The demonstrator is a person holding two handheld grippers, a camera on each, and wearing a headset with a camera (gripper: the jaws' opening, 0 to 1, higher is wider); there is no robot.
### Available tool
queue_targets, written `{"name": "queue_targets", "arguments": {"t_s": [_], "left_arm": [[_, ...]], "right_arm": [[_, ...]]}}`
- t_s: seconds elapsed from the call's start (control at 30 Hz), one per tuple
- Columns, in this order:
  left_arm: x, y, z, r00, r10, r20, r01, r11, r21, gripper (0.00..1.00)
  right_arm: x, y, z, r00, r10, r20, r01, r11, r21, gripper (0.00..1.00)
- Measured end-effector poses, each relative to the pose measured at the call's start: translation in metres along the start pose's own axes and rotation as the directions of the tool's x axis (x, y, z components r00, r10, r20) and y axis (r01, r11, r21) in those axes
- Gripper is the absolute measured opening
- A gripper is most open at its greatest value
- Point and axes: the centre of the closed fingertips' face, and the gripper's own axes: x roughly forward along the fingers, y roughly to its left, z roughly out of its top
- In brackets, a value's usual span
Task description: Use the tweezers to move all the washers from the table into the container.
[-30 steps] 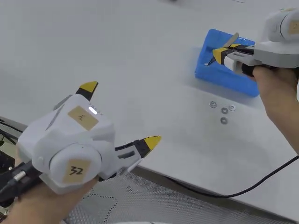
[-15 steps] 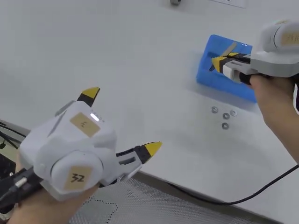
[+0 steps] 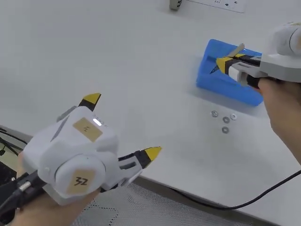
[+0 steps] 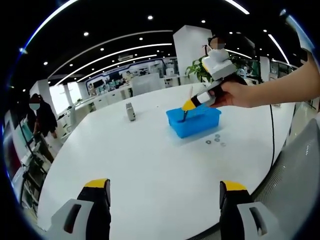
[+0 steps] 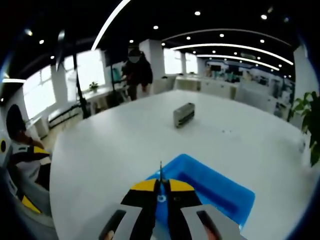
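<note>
Gripping tweezers point(image 3: 234, 49) over the blue container point(image 3: 221, 84), right tool point(image 3: 221, 63) sits narrow; left tool point(image 3: 122, 125) spreads wide.

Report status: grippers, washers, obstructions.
Right gripper shut on tweezers over container. Left gripper open, clear of work. Four washers on table. Nothing blocking.

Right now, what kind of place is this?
Probably a big open office or workshop floor. Long strips of ceiling lights run overhead, rows of desks stretch behind, and the work happens on a wide white table with a potted plant nearby.
</note>
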Motion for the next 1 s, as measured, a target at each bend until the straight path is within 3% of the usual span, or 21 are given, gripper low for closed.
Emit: {"name": "queue_targets", "arguments": {"t_s": [0.1,0.4,0.67,1.0], "left_arm": [[0.0,0.0,0.0,1.0,0.0,-0.002,0.0,1.0,0.003,0.92],[0.0,0.0,-0.001,0.9999,0.004,-0.011,-0.004,1.0,0.007,0.91],[0.0,-0.001,0.0,1.0,-0.004,-0.005,0.004,1.0,0.005,0.91],[0.0,-0.001,-0.001,1.0,-0.003,-0.008,0.003,1.0,0.007,0.91]], "right_arm": [[-0.014,0.006,0.008,0.9998,0.012,0.016,-0.012,1.0,-0.016,0.03],[-0.037,0.024,0.009,0.9988,0.044,0.021,-0.043,0.998,-0.043,0.03],[-0.055,0.04,-0.008,0.9985,0.055,-0.002,-0.055,0.998,-0.036,0.03],[-0.061,0.048,-0.036,0.9967,0.058,-0.057,-0.058,0.998,-0.01,0.03]]}}
